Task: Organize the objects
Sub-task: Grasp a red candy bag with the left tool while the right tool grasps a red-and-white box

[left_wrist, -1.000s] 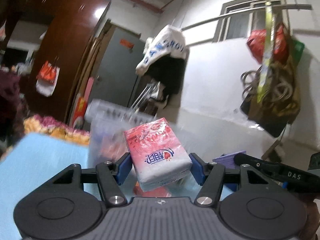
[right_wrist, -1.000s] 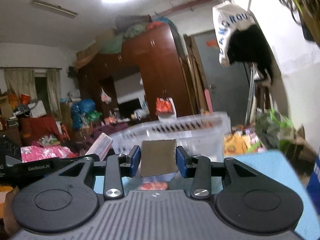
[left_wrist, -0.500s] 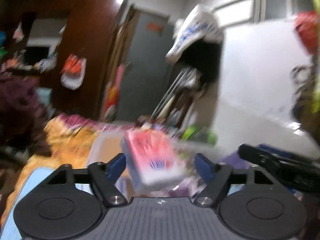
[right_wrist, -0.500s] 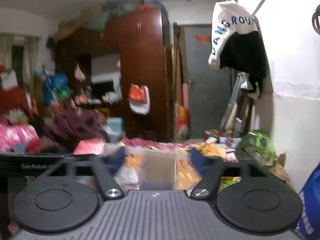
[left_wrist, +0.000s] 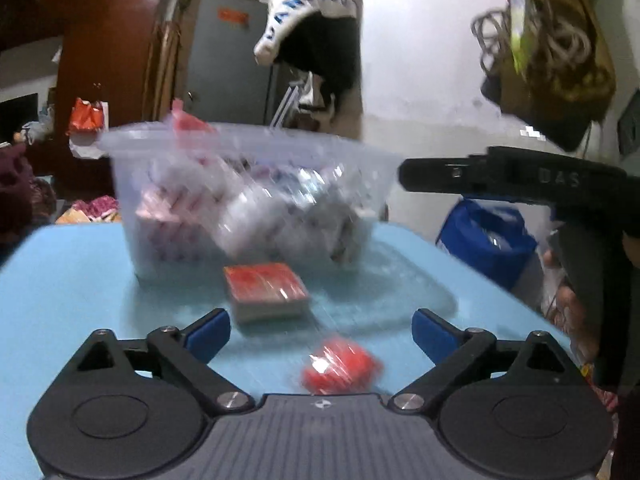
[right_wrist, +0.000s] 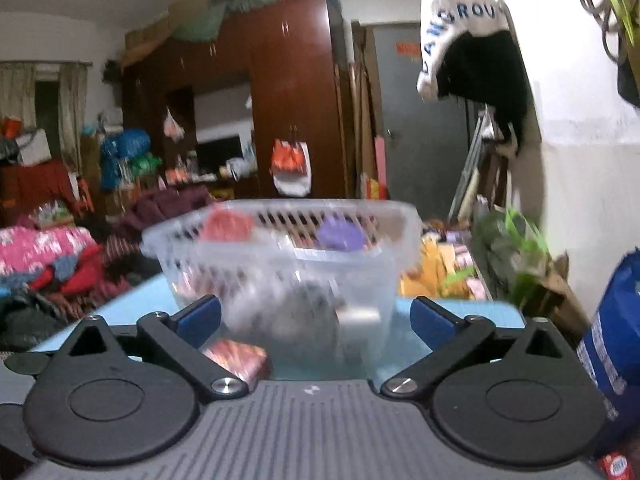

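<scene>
My left gripper (left_wrist: 320,334) is open and empty above the light blue table (left_wrist: 68,280). A clear plastic tub (left_wrist: 248,196) stands ahead of it, holding several tissue packs. A red deck-like pack (left_wrist: 266,288) lies in front of the tub, and a small red packet (left_wrist: 340,366) lies between the blue fingertips. My right gripper (right_wrist: 316,320) is open and empty, facing the clear tub (right_wrist: 320,300) with a slotted basket (right_wrist: 280,224) behind it. The red pack (right_wrist: 236,356) lies by its left fingertip. The right gripper also shows in the left wrist view (left_wrist: 516,178), at the right.
A blue bag (left_wrist: 486,240) stands past the table's right edge; it also shows in the right wrist view (right_wrist: 616,332). Clothes hang on the white wall (left_wrist: 320,28). A brown wardrobe (right_wrist: 292,104) and piled clothes (right_wrist: 44,256) fill the room behind.
Both grippers have opened and let go: the pink tissue pack has left the left one and the grey pack the right one. Both views have dropped to table level, facing the tub.
</scene>
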`<move>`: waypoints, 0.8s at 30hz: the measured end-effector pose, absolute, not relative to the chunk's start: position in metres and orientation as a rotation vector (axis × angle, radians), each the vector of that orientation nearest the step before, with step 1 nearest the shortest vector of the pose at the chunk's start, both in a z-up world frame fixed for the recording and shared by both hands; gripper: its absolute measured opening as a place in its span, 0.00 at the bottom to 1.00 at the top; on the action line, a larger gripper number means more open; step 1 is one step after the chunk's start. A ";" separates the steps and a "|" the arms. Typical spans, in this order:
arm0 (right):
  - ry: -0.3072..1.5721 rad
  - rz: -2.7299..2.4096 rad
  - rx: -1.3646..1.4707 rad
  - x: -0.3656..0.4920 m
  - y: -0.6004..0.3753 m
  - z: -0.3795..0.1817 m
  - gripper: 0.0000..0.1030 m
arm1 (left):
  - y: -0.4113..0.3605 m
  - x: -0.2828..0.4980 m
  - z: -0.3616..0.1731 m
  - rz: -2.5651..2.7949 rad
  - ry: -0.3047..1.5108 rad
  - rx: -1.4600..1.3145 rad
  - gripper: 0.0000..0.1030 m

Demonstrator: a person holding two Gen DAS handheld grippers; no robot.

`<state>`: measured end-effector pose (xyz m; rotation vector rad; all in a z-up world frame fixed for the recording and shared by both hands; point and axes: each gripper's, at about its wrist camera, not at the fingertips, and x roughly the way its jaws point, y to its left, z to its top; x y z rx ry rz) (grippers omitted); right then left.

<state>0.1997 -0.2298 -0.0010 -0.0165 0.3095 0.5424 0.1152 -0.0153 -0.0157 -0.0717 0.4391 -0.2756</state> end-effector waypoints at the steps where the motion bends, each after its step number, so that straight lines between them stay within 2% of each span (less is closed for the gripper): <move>1: 0.320 0.538 -0.016 0.203 -0.231 -0.004 1.00 | -0.020 0.117 -0.019 -0.269 0.450 -0.053 0.90; 3: 0.340 0.527 0.004 0.211 -0.235 -0.007 1.00 | -0.025 0.117 -0.024 -0.259 0.457 -0.025 0.76; 4: 0.350 0.528 0.022 0.213 -0.236 -0.009 1.00 | -0.027 0.117 -0.028 -0.261 0.460 -0.016 0.57; 5: 0.366 0.536 0.044 0.216 -0.237 -0.010 1.00 | -0.026 0.115 -0.030 -0.269 0.458 -0.023 0.51; 8: 0.423 0.580 0.095 0.222 -0.234 -0.018 1.00 | -0.015 0.109 -0.033 -0.248 0.437 -0.047 0.50; 18: 0.559 0.643 -0.034 0.221 -0.159 -0.050 1.00 | 0.070 0.095 -0.028 -0.123 0.374 -0.198 0.50; 23: 0.627 0.627 -0.076 0.229 -0.133 -0.059 1.00 | 0.089 0.091 -0.027 -0.096 0.358 -0.232 0.50; 24: 0.638 0.627 -0.085 0.229 -0.130 -0.061 0.96 | 0.090 0.091 -0.027 -0.098 0.357 -0.235 0.50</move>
